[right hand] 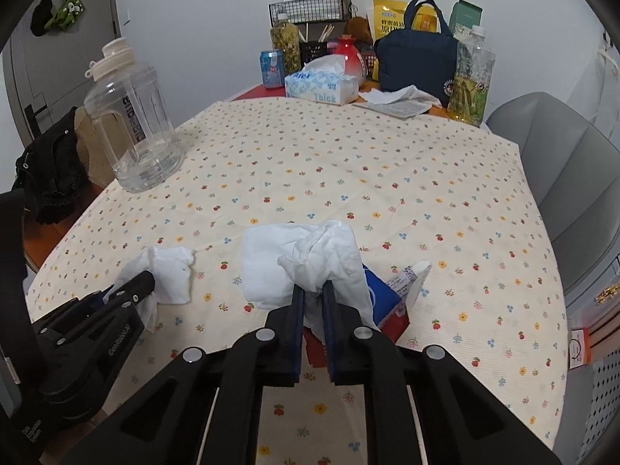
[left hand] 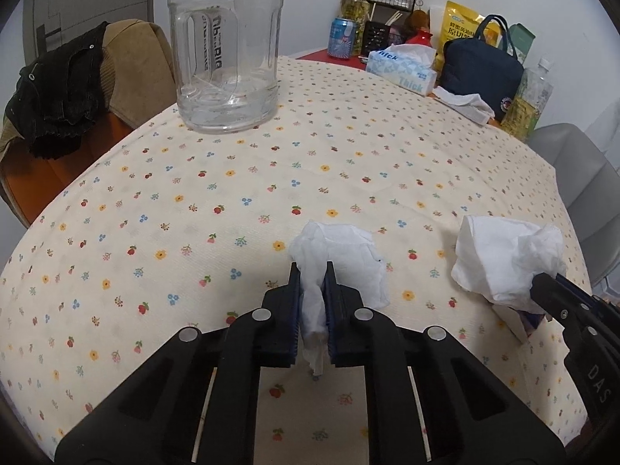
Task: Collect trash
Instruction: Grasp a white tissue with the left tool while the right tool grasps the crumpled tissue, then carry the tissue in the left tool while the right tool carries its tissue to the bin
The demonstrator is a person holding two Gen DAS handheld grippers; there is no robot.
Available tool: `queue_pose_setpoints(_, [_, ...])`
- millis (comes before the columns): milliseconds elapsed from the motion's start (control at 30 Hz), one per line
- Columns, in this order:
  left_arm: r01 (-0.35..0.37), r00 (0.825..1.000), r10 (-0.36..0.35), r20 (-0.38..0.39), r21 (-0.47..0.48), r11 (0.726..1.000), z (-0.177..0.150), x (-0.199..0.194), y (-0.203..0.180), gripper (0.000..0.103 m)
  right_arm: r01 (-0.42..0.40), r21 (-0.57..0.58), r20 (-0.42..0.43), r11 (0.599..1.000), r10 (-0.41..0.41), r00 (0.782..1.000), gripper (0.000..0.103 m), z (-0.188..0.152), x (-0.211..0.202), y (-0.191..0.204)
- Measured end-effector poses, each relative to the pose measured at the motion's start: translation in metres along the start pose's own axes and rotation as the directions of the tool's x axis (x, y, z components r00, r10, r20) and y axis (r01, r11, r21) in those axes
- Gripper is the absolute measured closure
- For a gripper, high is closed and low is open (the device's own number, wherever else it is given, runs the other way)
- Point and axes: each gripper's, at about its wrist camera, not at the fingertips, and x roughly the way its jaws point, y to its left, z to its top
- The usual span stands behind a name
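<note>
A: We start with the flowered tablecloth [left hand: 232, 178], water jug [left hand: 226, 44] at its far left, clutter along the wall.

B: Nearer us lie the bigger crumpled tissue [right hand: 310, 259] and the smaller tissue wad [left hand: 341, 263], side by side, apart, both on the cloth.

A: Our right gripper [right hand: 314, 290] is clamped on the big one's near edge; a red-and-blue wrapper [right hand: 391, 302] sits just beneath and to its right.

B: Our left gripper [left hand: 313, 271] pinches the small wad, which runs lengthwise between the jaws, away from us.

A: Each piece is already in its nearer claw, so we judge lifting comes next.
</note>
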Motion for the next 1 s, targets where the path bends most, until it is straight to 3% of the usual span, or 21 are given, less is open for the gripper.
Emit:
queue_pose_setpoints(567, [0.062,0.992,-0.072,0.105,0.089,0.994,-0.004,-0.07,-0.052,0.092,0.063,0.061,0.092,0.996,-0.068,0.993,0.093,-0.014,-0.078,-0.04])
queue_pose_setpoints(1000, [0.116,0.98,-0.145,0.133,0.205,0.972,-0.023,-0.108,-0.12,0.092,0.146,0.172,0.135,0.974,-0.17,0.976,0.093,-0.041,-0.136,-0.109])
